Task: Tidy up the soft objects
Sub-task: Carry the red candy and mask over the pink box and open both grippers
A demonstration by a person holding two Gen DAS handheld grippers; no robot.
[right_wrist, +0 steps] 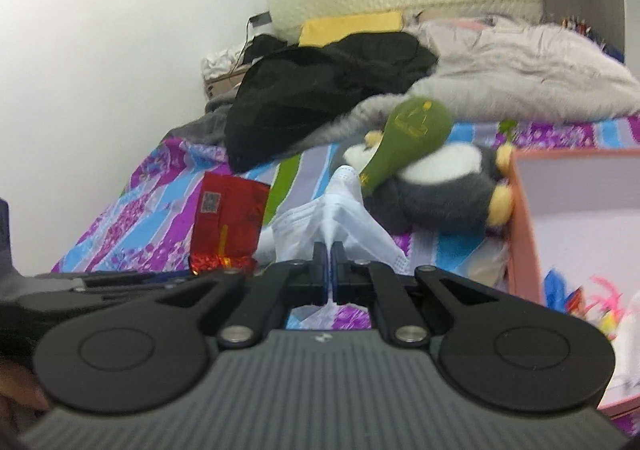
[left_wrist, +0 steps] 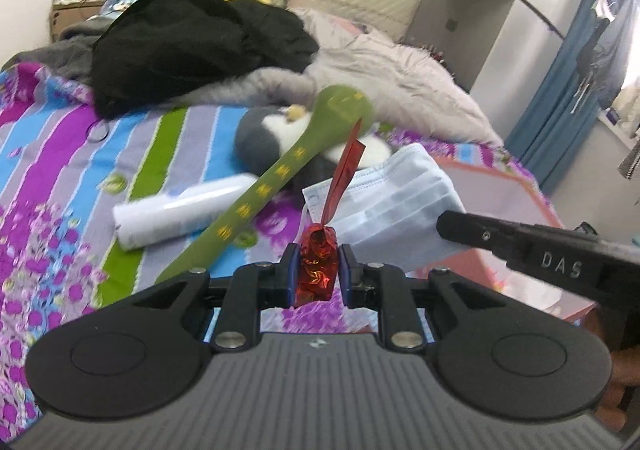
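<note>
Pinched in my left gripper [left_wrist: 319, 268] was a red packet [left_wrist: 318, 266]; my right gripper [right_wrist: 329, 270] clamped a face mask [right_wrist: 332, 218].

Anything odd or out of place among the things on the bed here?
Yes. A hard green paddle lies tilted across the plush penguin and a white tube, on a bed of soft things.

Both wrist views close, angled down; share bed [left_wrist: 60, 138], penguin plush [right_wrist: 440, 190].
</note>
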